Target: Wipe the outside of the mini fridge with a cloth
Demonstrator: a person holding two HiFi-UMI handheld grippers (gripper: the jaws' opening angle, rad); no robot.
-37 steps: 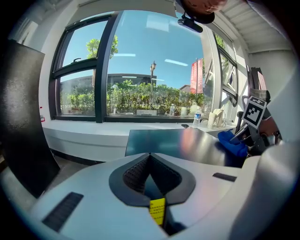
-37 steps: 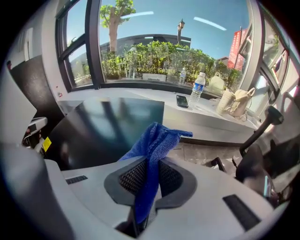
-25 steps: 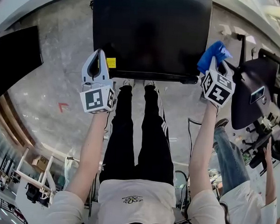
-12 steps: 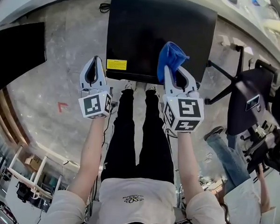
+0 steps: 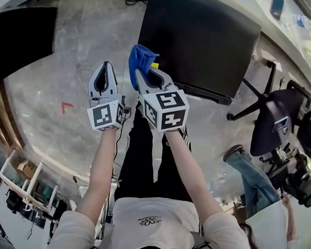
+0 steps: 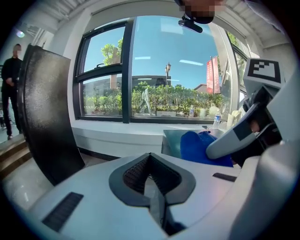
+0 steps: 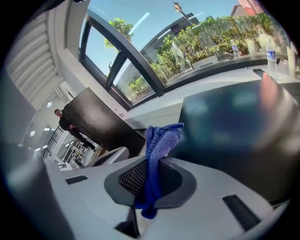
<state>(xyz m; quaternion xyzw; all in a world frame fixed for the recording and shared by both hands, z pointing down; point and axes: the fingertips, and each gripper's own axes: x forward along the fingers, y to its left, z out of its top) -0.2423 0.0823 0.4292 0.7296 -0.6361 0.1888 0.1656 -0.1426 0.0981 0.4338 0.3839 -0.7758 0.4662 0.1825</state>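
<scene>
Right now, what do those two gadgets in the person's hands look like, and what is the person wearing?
Both the left gripper and right gripper are pale grey plastic shells with dark ribbed pads inside tapering jaws. Each carries a white cube printed with black square markers. The person wears a white short-sleeved T-shirt with a small chest emblem, and black trousers.

Blue cloth (image 5: 141, 59) (black fridge (image 5: 201, 43)).
</scene>
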